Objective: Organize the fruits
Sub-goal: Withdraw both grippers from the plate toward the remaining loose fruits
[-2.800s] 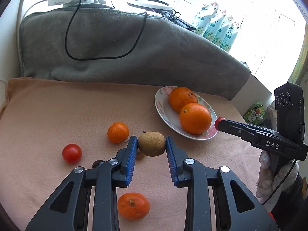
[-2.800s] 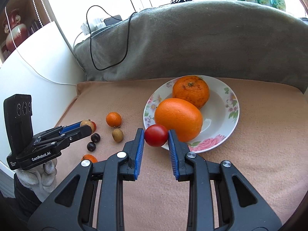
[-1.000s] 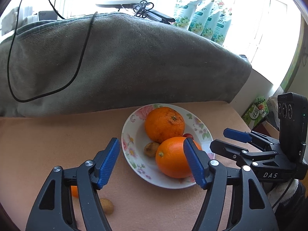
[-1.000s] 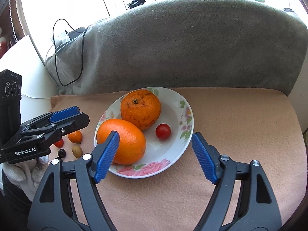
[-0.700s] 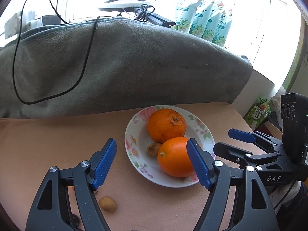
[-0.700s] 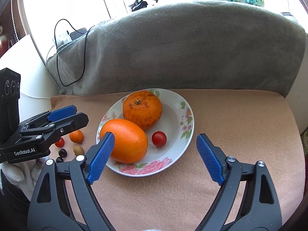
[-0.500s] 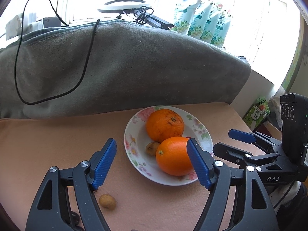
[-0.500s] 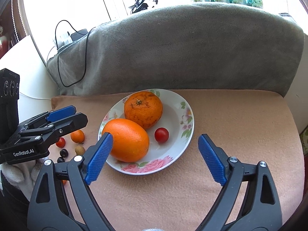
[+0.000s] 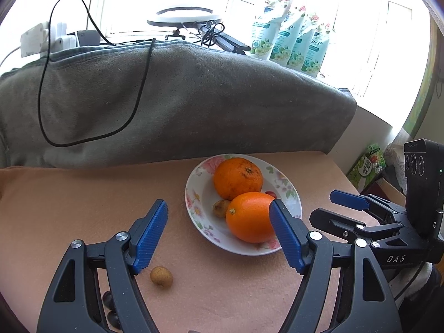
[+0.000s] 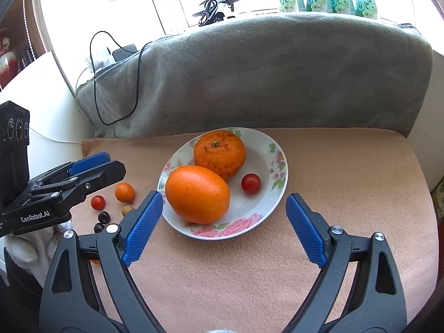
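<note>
Floral porcelain plate [image 10: 279, 172], at frame centre, held two oranges [image 10: 198, 194], a cherry tomato [image 10: 250, 183] and a small brown fruit [image 9: 220, 208]. We held the left gripper [image 9: 217, 233] and right gripper [image 10: 223, 229] wide apart, empty; the right jaws had just been opening. Small fruits [image 10: 125, 192] lay at centre left.

Daylight is pouring through the windows [image 9: 172, 2], blowing them out to white, while fisheye distortion is curving and darkening the edges around a sharp, softly shadowed centre.
</note>
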